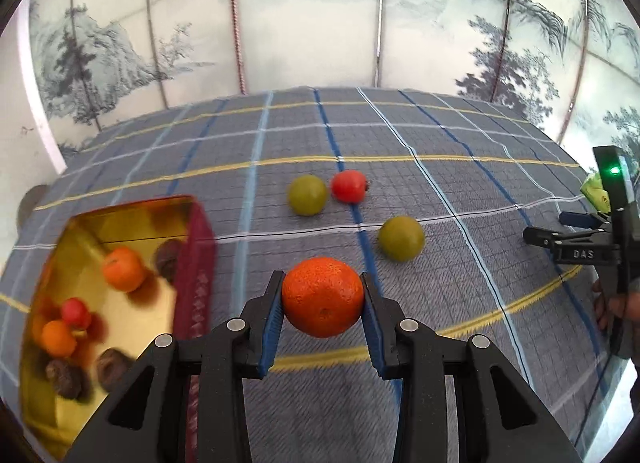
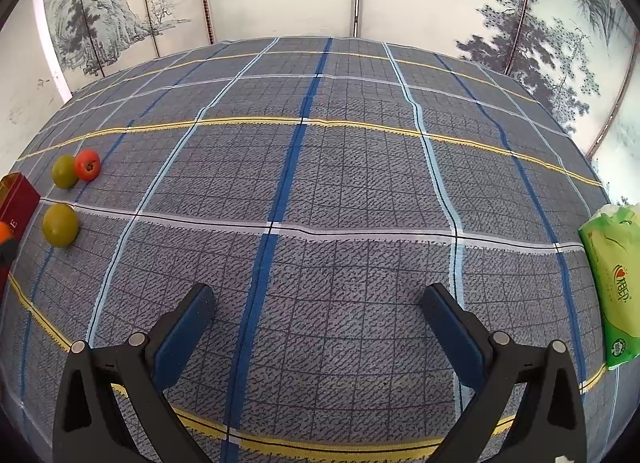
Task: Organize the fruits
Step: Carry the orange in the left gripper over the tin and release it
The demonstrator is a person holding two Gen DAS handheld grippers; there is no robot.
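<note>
The left hand-held gripper (image 1: 323, 297) clamps an orange (image 1: 322, 296) between its blue pads, above the checked surface (image 1: 460, 135). Left of it sits a gold-lined box (image 1: 76, 239) holding fruit; beyond lie 2 green fruits (image 1: 401, 238) and a red one (image 1: 349, 186). The right hand-held gripper (image 2: 318, 305) – jaws wide, empty – points down at bare cloth.
</note>
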